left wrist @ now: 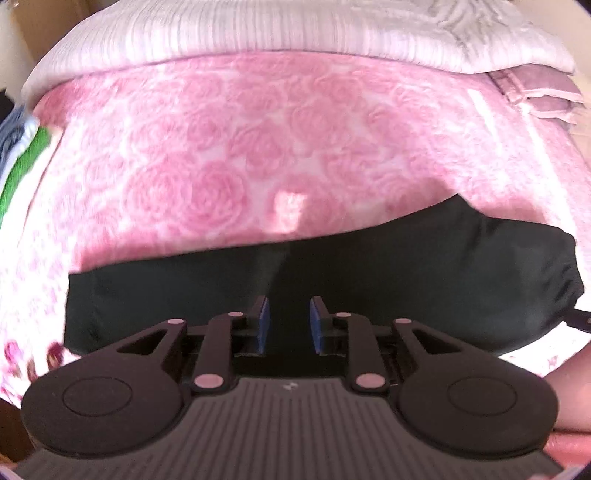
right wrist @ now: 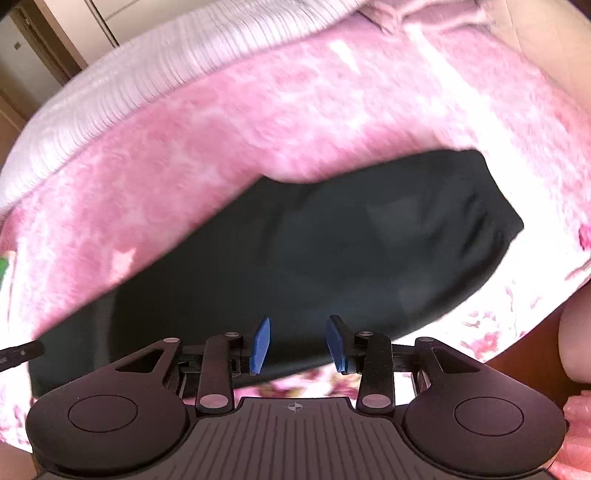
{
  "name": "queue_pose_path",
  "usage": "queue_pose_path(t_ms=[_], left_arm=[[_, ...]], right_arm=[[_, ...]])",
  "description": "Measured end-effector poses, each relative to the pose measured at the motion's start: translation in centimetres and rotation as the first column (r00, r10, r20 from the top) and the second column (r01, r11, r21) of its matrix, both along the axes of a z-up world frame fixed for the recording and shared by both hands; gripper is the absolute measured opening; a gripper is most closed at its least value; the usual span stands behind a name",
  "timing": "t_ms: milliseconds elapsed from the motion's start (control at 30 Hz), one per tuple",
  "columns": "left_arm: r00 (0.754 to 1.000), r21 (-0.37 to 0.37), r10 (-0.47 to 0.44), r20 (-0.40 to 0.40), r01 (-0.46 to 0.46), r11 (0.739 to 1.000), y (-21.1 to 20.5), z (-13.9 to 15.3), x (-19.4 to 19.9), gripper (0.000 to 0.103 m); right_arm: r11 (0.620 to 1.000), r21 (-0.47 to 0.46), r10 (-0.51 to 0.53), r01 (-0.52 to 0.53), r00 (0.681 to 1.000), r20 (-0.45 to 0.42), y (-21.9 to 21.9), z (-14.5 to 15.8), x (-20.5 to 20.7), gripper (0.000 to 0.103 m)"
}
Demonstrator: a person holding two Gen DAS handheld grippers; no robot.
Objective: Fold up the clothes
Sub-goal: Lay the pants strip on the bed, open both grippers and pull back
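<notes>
From the left wrist, the left gripper [left wrist: 287, 320] hangs released and empty over a black garment [left wrist: 369, 280] lying folded flat on a pink rose-print blanket [left wrist: 258, 147]; from the right wrist, the right gripper [right wrist: 298, 345] likewise gapes empty above it, suggesting this fold is finished, a green item [left wrist: 26, 166] possibly waiting

Bed: pink rose-patterned blanket [left wrist: 229, 147] covering it | Far edge: pale ribbed quilt [left wrist: 221, 33], folded | Behind, upper left: wooden cabinet panels [right wrist: 55, 40] | Light: bright daylight patch [left wrist: 290, 210] on blanket
</notes>
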State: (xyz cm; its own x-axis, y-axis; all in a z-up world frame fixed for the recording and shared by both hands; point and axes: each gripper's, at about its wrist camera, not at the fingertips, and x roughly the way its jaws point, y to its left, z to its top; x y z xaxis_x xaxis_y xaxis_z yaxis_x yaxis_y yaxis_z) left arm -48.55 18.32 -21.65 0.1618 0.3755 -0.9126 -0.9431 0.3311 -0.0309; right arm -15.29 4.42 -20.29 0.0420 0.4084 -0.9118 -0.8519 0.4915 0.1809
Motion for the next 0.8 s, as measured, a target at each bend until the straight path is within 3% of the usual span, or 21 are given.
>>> queue_pose_path(t_ms=[133,300,567,800], left_arm=[[0.998,0.056,-0.051,-0.027,0.053,0.997,-0.2,3.4,-0.1,0.029],[0.998,0.073,-0.057,-0.015,0.058,0.996,-0.4,5.9,-0.1,0.029],[1.000,0.145,-0.024,0.003,0.023,0.989,-3.2,9.6,0.4,0.031],[0.999,0.187,0.029,-0.016,-0.026,0.982,-8.8,11.4,2.7,0.032]], right_arm=[[1.000,0.006,0.009,-0.009,0.999,0.040,0.1,2.6,-3.9,0.039],[0.999,-0.018,0.047,-0.045,0.993,0.105,0.3,4.8,-6.4,0.039],[0.994,0.006,0.109,-0.110,0.987,0.121,-0.5,5.9,-6.8,0.039],[0.976,0.030,0.208,-0.214,0.967,0.144,-3.1,7.3,-5.5,0.039]])
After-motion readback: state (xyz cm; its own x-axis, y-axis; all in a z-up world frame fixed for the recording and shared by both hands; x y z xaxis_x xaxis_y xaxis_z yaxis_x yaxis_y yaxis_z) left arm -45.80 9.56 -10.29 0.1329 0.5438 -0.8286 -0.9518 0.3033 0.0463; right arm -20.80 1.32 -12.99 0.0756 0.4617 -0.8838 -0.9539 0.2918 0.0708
